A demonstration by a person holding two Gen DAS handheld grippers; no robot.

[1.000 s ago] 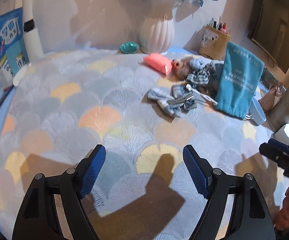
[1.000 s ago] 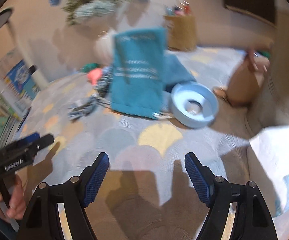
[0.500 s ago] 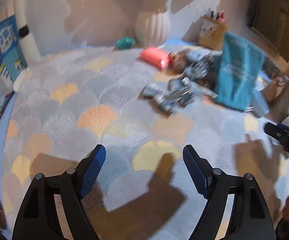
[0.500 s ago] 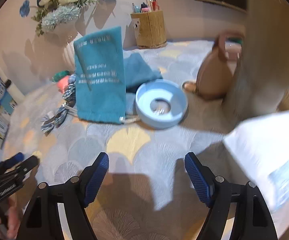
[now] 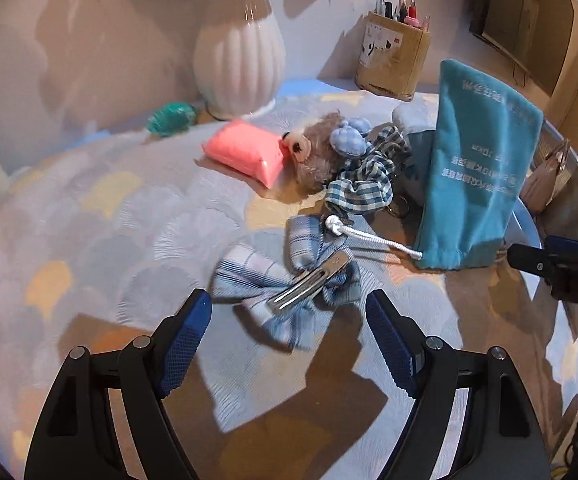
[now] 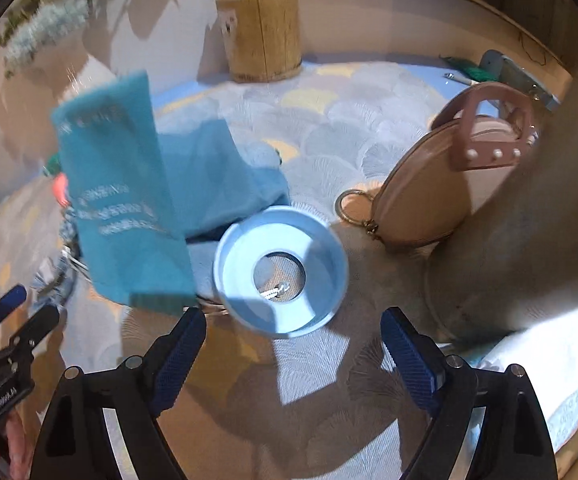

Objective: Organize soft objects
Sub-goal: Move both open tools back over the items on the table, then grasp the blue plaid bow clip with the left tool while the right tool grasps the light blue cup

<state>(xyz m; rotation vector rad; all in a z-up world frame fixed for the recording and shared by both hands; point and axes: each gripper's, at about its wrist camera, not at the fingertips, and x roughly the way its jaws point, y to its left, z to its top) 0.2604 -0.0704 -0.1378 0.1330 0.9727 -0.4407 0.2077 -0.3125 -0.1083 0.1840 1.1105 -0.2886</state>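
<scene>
Left wrist view: one plaid bow (image 5: 289,280) with a metal clip lies on the patterned cloth (image 5: 109,216), just ahead of the left gripper (image 5: 289,336), whose jaws stand apart with nothing between them. Behind lie one pink pouch (image 5: 245,152), one teddy bear (image 5: 317,156), one checked scrunchie (image 5: 361,188) and one teal drawstring bag (image 5: 477,168). Right wrist view: the right gripper (image 6: 293,356) points steeply down, its jaws just widened and empty, before one blue ring-shaped dish (image 6: 281,272) and one round tan purse (image 6: 429,196).

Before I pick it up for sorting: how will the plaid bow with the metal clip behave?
The plaid bow looks like thin, rumpled cloth, so probably floppy and light. Its metal clip seems stiff and smooth, so perhaps slippery.
</scene>
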